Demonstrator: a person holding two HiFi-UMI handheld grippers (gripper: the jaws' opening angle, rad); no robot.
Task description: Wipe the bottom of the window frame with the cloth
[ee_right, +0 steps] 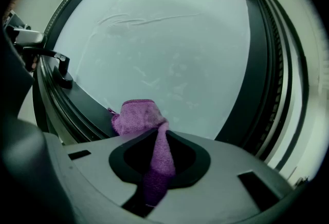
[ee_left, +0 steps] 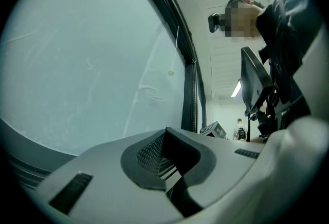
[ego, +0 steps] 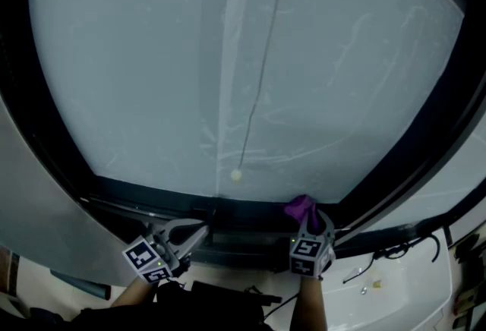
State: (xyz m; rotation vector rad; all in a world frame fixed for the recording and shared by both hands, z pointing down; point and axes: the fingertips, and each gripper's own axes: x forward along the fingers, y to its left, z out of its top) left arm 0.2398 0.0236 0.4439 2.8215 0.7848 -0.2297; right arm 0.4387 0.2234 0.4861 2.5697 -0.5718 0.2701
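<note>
I have two grippers low and near, both pointed away at the window frame's (ego: 243,209) bottom rail. My left gripper (ego: 200,229), left of centre, has its jaws together on nothing. My right gripper (ego: 307,219) pinches the one purple cloth (ego: 299,207), bunched at the rail just below the glass (ego: 152,56).

The purple fuzzy cloth (ego: 300,208) in my right gripper (ego: 310,220) sits by the dark bottom window frame (ego: 152,197), right of my left gripper (ego: 199,230).
</note>
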